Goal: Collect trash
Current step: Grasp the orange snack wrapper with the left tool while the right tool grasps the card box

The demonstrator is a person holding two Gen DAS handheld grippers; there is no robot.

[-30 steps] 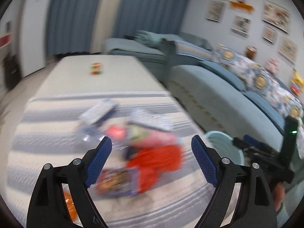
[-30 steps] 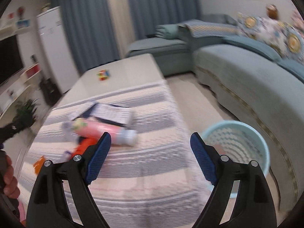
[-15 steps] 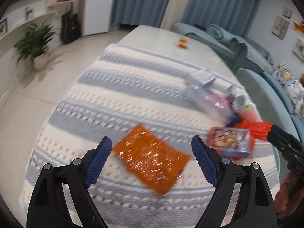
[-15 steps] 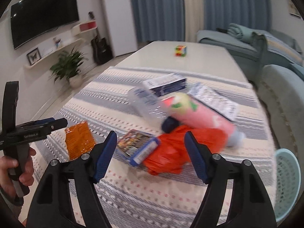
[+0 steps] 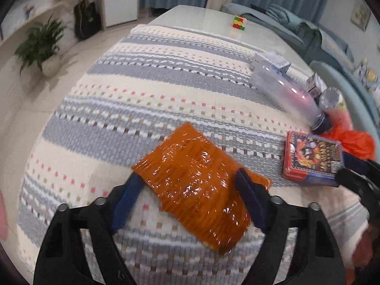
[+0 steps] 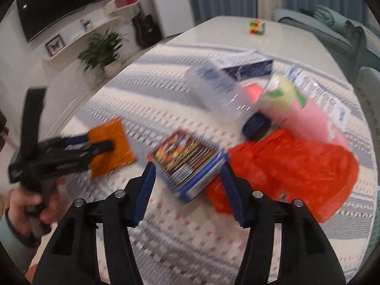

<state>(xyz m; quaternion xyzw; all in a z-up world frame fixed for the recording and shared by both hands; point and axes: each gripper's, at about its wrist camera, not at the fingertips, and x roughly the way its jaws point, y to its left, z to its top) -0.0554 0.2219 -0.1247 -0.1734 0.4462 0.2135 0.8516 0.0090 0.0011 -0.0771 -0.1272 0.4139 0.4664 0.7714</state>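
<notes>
Striped tablecloth (image 5: 147,99) under orange wrapper (image 5: 199,185), apparently between left gripper (image 5: 187,197) fingers.

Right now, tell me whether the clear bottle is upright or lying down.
Lying down: the clear bottle rests on its side on the striped cloth, dark cap toward the camera.

Left gripper (image 5: 190,185) open, fingers straddling orange wrapper (image 5: 197,182) on striped cloth (image 5: 142,95); card box (image 5: 312,159) just right; clear bottle (image 5: 285,95) beyond; cube (image 5: 239,23) far.
</notes>
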